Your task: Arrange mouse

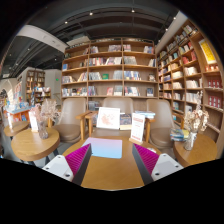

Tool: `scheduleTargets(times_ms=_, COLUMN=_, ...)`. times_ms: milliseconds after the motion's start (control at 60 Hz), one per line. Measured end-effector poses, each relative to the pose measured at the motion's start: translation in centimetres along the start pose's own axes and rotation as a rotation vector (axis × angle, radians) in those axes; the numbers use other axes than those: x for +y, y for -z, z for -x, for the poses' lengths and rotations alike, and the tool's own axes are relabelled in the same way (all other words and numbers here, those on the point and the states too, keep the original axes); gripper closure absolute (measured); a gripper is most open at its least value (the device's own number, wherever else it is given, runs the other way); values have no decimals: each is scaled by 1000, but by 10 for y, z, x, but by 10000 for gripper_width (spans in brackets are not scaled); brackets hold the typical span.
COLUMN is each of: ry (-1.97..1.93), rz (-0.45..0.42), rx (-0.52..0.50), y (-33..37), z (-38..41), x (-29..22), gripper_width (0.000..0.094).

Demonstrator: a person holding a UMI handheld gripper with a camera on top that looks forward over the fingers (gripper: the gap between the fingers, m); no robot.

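Observation:
My gripper (112, 160) is open and empty, low over a brown wooden table (112, 178). Its magenta pads (78, 157) stand wide apart at either side. A flat, pale blue rectangular mat (105, 148) lies on the table between the fingertips and just ahead of them. I see no mouse in this view.
Two white upright signs (108, 117) (137, 126) stand farther along the table. Beige armchairs (72, 115) (160, 115) flank it. Round side tables with flowers stand to the left (30, 145) and right (196, 150). Bookshelves (110, 70) line the back and right walls.

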State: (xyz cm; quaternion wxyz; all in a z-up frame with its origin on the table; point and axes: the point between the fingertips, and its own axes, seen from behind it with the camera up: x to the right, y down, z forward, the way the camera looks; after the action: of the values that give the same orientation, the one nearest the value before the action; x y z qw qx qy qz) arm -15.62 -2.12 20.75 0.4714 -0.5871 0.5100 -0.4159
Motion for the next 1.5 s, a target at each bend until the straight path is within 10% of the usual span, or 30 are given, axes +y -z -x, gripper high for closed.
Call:
scheduleTargets(times_ms=917, ry=-6, rz=204, rx=265, y=-61, z=-137, x=94, gripper_width=97)
scheduleTargets(times_ms=1500, ry=-106, rz=386, rx=236, y=-166, z=-158, x=167, gripper_width=84)
